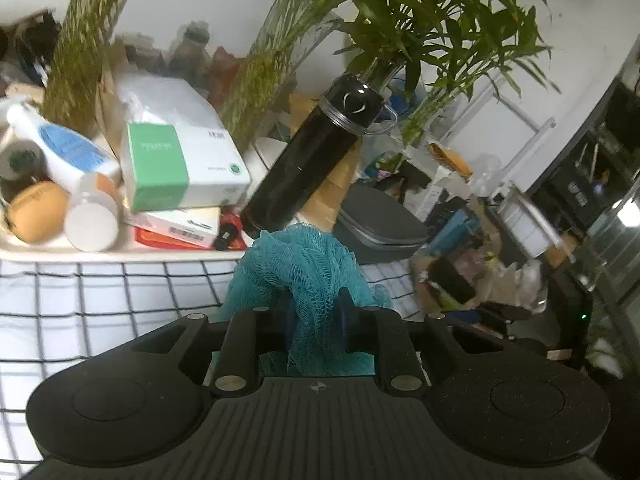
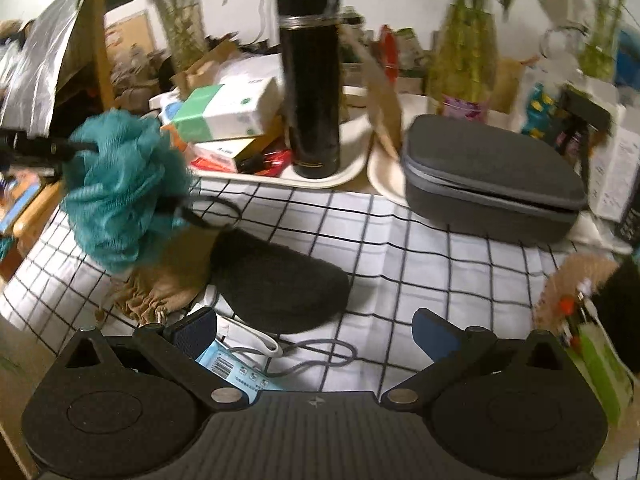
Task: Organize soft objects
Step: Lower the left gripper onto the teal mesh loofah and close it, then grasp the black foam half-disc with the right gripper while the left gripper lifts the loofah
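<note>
Teal mesh, a bath sponge [image 1: 298, 268], was pinched between the closed fingers of the left gripper [image 1: 316, 320], lifted off the checked cloth [image 2: 400, 240] near the desk's left edge; it hid the fingertips. The right gripper [image 2: 316, 332] stood open and empty over a dark pouch [image 2: 276, 280], itself partly covering a tan bag [image 2: 160, 292].

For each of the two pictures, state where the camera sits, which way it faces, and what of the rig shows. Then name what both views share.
Left wrist: on the left gripper, facing the cluttered tray; its fingers clamp the teal mesh pouf.
Right wrist: on the right gripper, open, angled down at the checked cloth and dark pouch.
Shared: the pouf, black flask, grey case.
</note>
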`<state>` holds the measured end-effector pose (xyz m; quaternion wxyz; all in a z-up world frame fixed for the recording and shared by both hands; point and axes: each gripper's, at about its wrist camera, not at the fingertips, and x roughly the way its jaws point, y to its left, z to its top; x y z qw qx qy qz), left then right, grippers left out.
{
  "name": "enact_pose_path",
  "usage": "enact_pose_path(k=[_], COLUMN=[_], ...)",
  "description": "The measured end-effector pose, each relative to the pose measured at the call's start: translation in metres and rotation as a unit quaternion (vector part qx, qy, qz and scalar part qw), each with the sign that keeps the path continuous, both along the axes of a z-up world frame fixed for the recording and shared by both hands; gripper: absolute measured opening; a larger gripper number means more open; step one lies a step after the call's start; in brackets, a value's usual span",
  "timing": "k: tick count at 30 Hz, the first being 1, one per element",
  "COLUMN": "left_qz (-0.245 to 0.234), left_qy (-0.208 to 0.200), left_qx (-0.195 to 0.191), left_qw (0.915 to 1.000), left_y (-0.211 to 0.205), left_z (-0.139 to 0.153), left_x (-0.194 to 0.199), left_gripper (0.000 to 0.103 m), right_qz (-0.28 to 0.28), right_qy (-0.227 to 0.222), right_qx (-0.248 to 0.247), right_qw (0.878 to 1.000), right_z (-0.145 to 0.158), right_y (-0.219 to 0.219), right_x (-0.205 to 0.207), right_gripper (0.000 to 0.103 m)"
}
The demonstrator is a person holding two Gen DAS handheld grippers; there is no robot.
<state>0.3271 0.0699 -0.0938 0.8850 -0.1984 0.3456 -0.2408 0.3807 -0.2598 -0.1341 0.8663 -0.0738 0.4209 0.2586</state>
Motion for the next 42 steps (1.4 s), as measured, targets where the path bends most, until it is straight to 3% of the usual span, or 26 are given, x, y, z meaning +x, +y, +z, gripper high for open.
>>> enact_pose_path(k=[5,19,21,24,32,42], left_qz=[-0.003,0.040,0.040,0.038,0.041,0.072], left_qy=[-0.016,-0.016,-0.015,-0.017,-0.017,-0.034], left_qx=[0.048,0.052,0.050,0.050,0.059,0.069], left_qw=[0.9987,0.9978,0.9978,0.9979,0.9973,0.9945], left_y=[-0.008,0.005,0.006,0.005,0.003,0.017], left_z=[0.003,0.005,0.004,0.004,0.005,0.019], left_x=[-0.004,-0.005,-0.004,-0.005,-0.005,-0.018], left_gripper=[0.020,0.019,0.019,0.019,0.019,0.019], right_qz=[0.044,0.150,0.153,0.143,0.113,0.065], right_qy=[-0.010,-0.018,-0.022,-0.022,-0.006,-0.080], right_qx=[-0.013,-0.075,-0.090,-0.122,-0.106,-0.080], right_qw=[0.999,0.986,0.984,0.982,0.988,0.991], right_z=[-0.006,-0.036,-0.042,-0.052,-0.044,0.008], right_y=[0.017,0.066,0.074,0.080,0.068,0.045], right_x=[0.010,0.035,0.036,0.040,0.045,0.034], right_gripper=[0.103,0.102,0.095,0.093,0.081,0.079])
